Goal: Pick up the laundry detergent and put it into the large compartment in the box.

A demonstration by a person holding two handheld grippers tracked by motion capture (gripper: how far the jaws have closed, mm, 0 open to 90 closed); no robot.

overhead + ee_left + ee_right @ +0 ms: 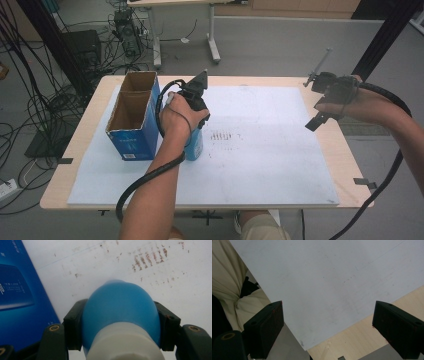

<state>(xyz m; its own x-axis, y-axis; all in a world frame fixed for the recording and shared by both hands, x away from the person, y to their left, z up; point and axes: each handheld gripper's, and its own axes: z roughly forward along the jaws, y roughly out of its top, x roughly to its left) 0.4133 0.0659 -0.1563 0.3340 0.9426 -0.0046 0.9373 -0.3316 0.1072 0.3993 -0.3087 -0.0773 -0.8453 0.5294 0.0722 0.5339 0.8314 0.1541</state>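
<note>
From the high view, the left gripper sits near the middle of the white board, pointing down and clamped on a blue bottle that stands upright on the board. Just beside the bottle, at its nine o'clock, stands a blue cardboard box with its top open. It has two compartments, one at twelve o'clock and one at six, and both show bare brown insides with nothing in them. At the bottle's three o'clock lies a patch of brown smudges on the board. Out at the board's three o'clock edge, the right gripper hangs above the wooden table, well apart from the bottle.

Over to the left gripper view: the two black jaws press on either side of the blue bottle, whose white cap end faces the camera at six o'clock. The blue box fills the nine o'clock side, the smudges sit at one o'clock.

Now the right gripper view: its jaws stand wide apart with nothing between them, released, over the white board. The table shows at five o'clock, pale cloth at nine.
</note>
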